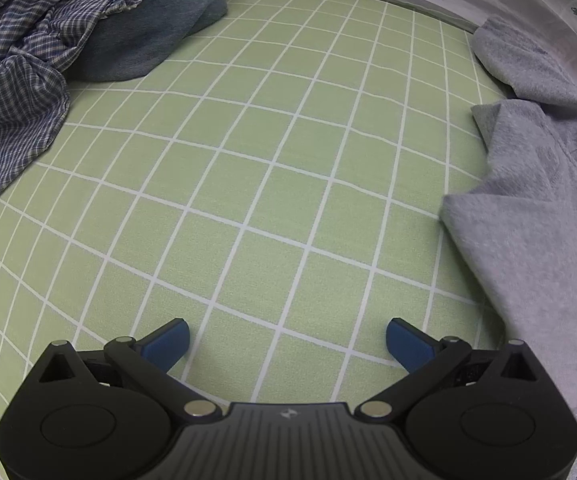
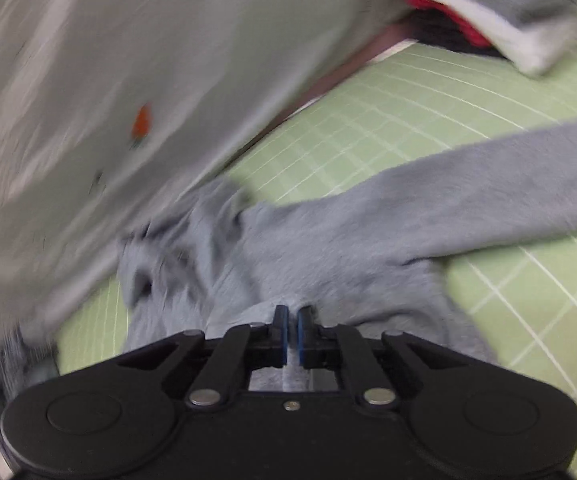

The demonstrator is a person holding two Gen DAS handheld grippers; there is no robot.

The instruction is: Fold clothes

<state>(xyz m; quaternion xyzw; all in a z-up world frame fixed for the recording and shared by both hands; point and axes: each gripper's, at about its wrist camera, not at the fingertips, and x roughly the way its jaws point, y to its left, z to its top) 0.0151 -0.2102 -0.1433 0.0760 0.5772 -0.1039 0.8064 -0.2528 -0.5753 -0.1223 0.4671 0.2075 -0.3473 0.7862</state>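
Between the pads of the right gripper (image 2: 292,320) a fold of the grey fleece garment (image 2: 328,248) is pinched: the two blue-faced fingers (image 2: 281,330) stand almost together, with only a thin strip of grey cloth showing in the slit. Ahead of that gripper the garment bunches up, and one long sleeve runs off to its right across the green grid-patterned mat (image 2: 508,92). Beyond it to the left hangs a pale sheet with small orange prints (image 2: 140,120), badly blurred. Far ahead to the right lies a stack of folded grey and red items (image 2: 528,20).

Under the left gripper (image 1: 288,344) is bare mat; its jaws are spread wide, holding and touching nothing. The fleece lies well to its right, a plaid shirt (image 1: 28,80) and a blue-grey garment (image 1: 160,32) far ahead to its left.
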